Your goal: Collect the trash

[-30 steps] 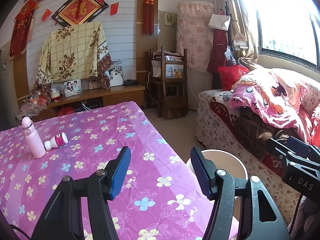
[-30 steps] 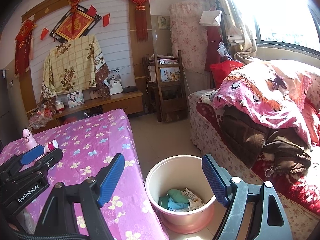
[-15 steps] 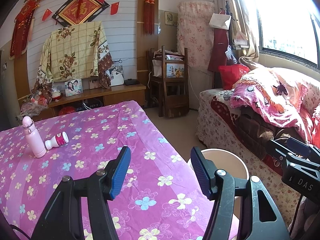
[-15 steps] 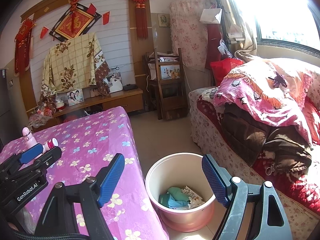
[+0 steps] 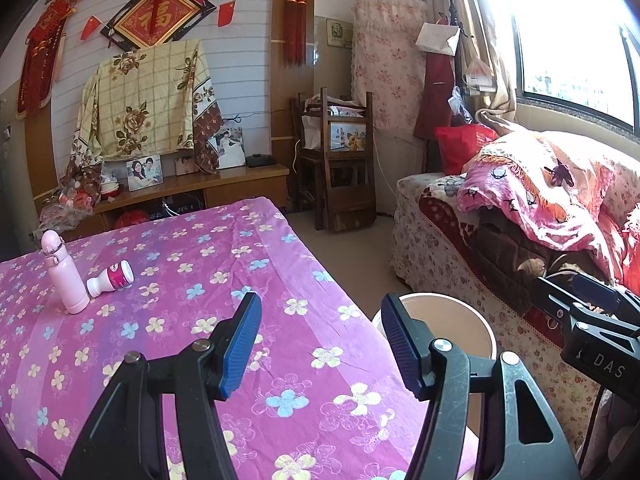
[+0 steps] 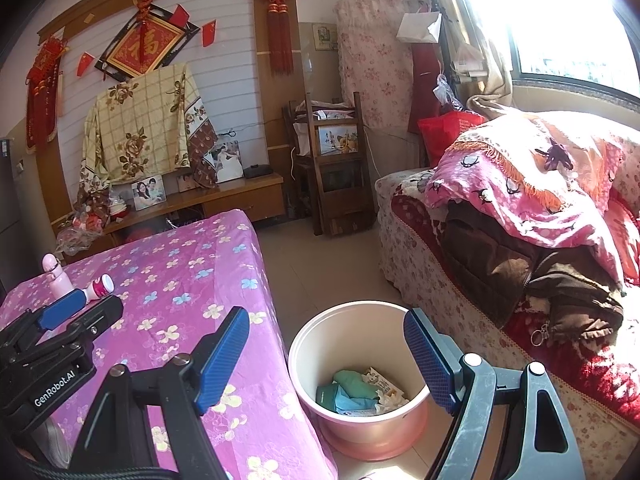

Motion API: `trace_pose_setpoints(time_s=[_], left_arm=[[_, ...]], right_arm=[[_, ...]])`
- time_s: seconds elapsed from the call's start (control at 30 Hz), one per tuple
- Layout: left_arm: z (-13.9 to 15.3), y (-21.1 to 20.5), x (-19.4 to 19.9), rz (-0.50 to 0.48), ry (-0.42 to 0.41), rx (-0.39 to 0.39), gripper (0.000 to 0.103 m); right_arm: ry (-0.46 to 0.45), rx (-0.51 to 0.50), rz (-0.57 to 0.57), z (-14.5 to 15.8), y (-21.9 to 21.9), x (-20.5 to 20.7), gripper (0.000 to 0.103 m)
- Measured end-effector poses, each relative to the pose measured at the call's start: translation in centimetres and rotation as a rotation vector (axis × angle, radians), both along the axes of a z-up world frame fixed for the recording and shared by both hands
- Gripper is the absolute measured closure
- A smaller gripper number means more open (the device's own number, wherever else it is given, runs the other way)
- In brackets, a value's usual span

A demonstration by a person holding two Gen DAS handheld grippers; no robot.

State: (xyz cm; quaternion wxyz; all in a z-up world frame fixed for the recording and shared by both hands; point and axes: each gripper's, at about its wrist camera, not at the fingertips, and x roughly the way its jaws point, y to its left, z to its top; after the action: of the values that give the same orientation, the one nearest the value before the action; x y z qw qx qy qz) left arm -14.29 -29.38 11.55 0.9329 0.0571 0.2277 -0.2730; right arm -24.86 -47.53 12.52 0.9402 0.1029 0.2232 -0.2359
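A small white and pink drink bottle [image 5: 112, 278] lies on its side on the purple flowered table [image 5: 240, 264], touching an upright pink flask [image 5: 62, 272]; both show in the right wrist view, bottle [image 6: 100, 287] and flask [image 6: 58, 276]. A pink bin [image 6: 360, 376] stands on the floor by the table's right edge and holds green, blue and printed wrappers [image 6: 356, 394]. Its rim shows in the left wrist view [image 5: 480, 320]. My left gripper [image 5: 320, 340] is open and empty above the table's near right part. My right gripper [image 6: 326, 356] is open and empty above the bin.
A sofa [image 6: 500, 240] piled with a pink blanket and brown clothes lies right of the bin. A wooden chair [image 5: 340, 168] and a low cabinet [image 5: 192, 192] with photo frames stand at the far wall. Bare floor [image 6: 320, 252] runs between table and sofa.
Both grippers have stayed open and empty. The views have shifted only slightly; the right gripper sits a little nearer over the bin.
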Motion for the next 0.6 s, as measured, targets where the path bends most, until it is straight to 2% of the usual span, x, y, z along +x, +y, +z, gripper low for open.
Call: trace_pose_setpoints(time_s=[0.6], left_arm=[[-0.02,-0.65,-0.19,-0.018,0.007,0.012,0.04]], right_arm=[[0.014,0.005,-0.006,-0.18,-0.36,0.1,0.021]])
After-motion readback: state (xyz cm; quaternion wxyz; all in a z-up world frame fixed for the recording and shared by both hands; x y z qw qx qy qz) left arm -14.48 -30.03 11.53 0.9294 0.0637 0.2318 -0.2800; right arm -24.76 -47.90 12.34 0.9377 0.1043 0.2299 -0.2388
